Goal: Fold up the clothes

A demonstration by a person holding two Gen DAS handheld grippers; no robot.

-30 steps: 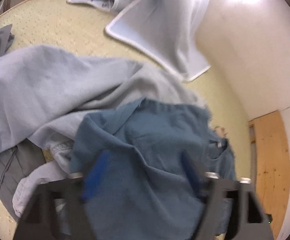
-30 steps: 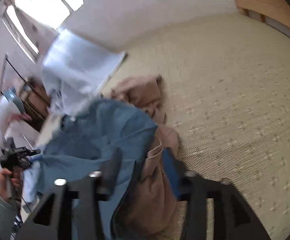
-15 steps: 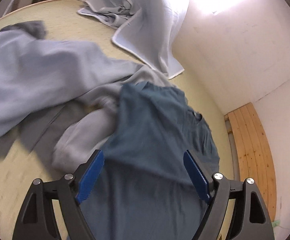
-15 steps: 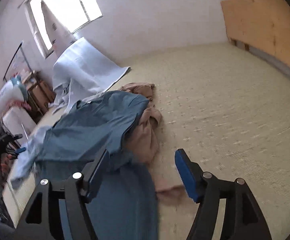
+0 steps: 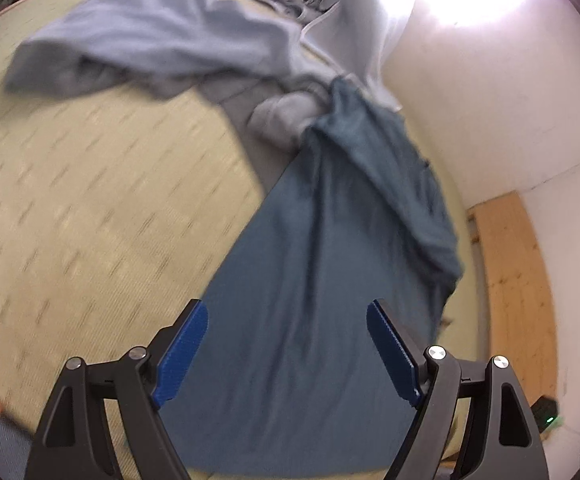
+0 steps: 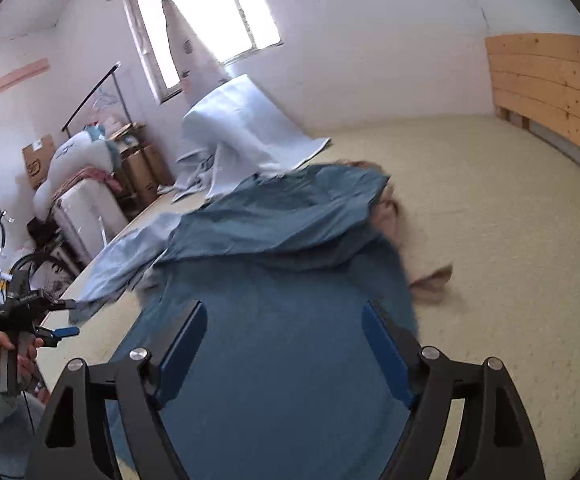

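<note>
So, 2 grippers, left gripper (image 5: 288,350) & right gripper (image 6: 284,350), both spread wide, empty, over 1 blue shirt (image 5: 309,280).

Clerk A: Blue garment (image 5: 313,320), condition against a second ago?
Clerk B: Then bunched in a heap over the grey clothes (image 5: 162,36); now drawn out long and mostly flat on the bed (image 5: 90,200), far end still rumpled.
Clerk A: Left tool (image 5: 286,344)?
Clerk B: Pulled back and raised; more bare bed in view.
Clerk A: Right tool (image 6: 284,344)?
Clerk B: Likewise withdrawn; fingers spread wider. Tan garment (image 6: 429,276) now largely covered by the blue.
</note>
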